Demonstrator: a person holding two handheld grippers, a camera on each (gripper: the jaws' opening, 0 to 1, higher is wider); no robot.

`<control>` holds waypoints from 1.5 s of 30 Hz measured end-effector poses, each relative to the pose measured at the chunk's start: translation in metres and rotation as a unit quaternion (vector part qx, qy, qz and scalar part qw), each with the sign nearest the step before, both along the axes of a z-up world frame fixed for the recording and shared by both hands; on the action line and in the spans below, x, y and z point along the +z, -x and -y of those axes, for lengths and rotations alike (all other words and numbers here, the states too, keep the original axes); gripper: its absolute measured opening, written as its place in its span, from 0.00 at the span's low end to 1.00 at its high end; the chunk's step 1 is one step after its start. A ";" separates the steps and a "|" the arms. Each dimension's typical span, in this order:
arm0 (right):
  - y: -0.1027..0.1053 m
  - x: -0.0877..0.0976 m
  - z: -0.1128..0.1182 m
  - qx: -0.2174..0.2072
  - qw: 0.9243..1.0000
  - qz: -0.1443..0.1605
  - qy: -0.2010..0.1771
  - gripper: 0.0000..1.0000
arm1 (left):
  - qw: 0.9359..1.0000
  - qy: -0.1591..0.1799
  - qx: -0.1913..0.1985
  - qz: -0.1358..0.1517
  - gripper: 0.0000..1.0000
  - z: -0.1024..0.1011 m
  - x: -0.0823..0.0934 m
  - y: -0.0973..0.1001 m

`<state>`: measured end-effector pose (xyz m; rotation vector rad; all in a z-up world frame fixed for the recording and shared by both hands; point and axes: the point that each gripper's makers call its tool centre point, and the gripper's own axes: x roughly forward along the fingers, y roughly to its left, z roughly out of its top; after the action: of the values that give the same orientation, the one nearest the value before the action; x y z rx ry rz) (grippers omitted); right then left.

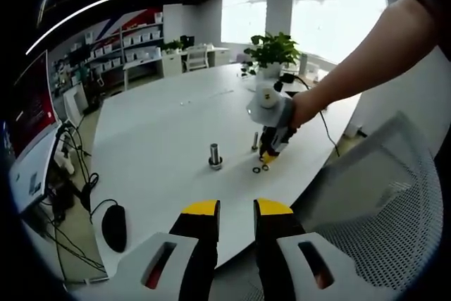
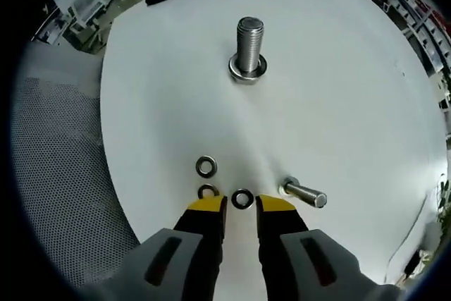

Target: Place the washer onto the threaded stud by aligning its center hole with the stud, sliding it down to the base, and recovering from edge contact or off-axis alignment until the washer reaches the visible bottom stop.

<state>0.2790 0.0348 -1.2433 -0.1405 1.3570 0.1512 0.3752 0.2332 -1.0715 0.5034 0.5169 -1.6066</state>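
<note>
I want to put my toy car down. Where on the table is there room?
Lots of bare white table beyond the upright stud. It is crowded by the right tongs: three washers and a small bolt sit close together.

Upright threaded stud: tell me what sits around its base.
The upright silver threaded metal stud stands on the white table with a silver ring-shaped collar around its foot. Whether that is a washer or the stud's own head cannot be told.

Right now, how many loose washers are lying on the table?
3: one washer farthest from the jaws, one at the right gripper's left jaw tip, one between the tips.
</note>
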 end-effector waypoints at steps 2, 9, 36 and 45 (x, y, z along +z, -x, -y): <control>0.001 0.004 -0.003 0.006 1.000 -0.002 0.002 0.18 | 1.000 -0.001 0.000 0.000 0.17 0.000 0.000 0.000; 0.002 0.006 -0.004 0.027 0.999 -0.019 -0.001 0.15 | 1.000 -0.005 -0.001 -0.001 0.17 0.000 -0.002 0.000; 0.007 0.003 0.004 -0.055 0.998 0.034 0.014 0.14 | 1.000 -0.003 0.002 -0.008 0.16 0.000 -0.001 0.000; 0.008 0.028 0.021 -0.102 0.993 0.062 0.009 0.14 | 1.000 0.000 0.000 -0.010 0.16 0.000 0.001 0.001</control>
<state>0.2713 0.0136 -1.2151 -0.0251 1.2417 -0.0416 0.3744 0.2331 -1.0710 0.4884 0.5308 -1.6132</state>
